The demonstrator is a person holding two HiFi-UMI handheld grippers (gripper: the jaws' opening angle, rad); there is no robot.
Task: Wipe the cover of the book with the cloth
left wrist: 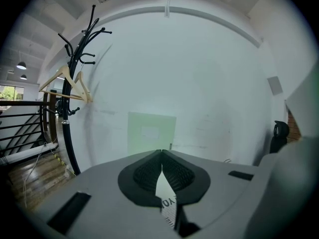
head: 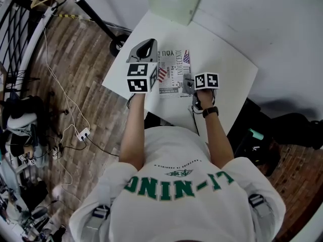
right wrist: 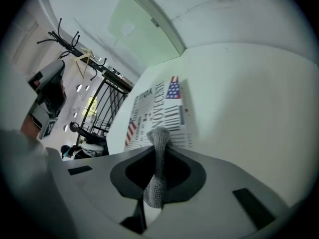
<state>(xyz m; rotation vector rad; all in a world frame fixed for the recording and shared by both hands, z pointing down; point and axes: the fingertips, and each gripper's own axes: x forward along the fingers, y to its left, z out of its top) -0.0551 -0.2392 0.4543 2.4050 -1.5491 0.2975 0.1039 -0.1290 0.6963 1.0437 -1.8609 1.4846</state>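
Head view: 1 book (head: pixel 171 73) lies flat on 1 white table (head: pixel 227 59), w/ 2 grippers over it. The left gripper (head: pixel 147 47) is at the book's left edge and the right gripper (head: pixel 188 84) at its near right corner.

Left gripper view: the 2 fingers are pressed together tip to tip w/ nothing clamped. A sliver of printed cover shows through the gap behind the tips, just below the fingers. Straight past the tips stands 1 pale green box (left wrist: pixel 151 132) against the wall. 1 coat rack (left wrist: pixel 74 83) is well off to the fingers' left.

Right gripper view: the 2 fingers are clenched on 1 grey knit cloth (right wrist: pixel 154 185). Its end pokes out beyond the tips and lies on the cover. The rest of the book runs ahead of the fingers twd the green box.
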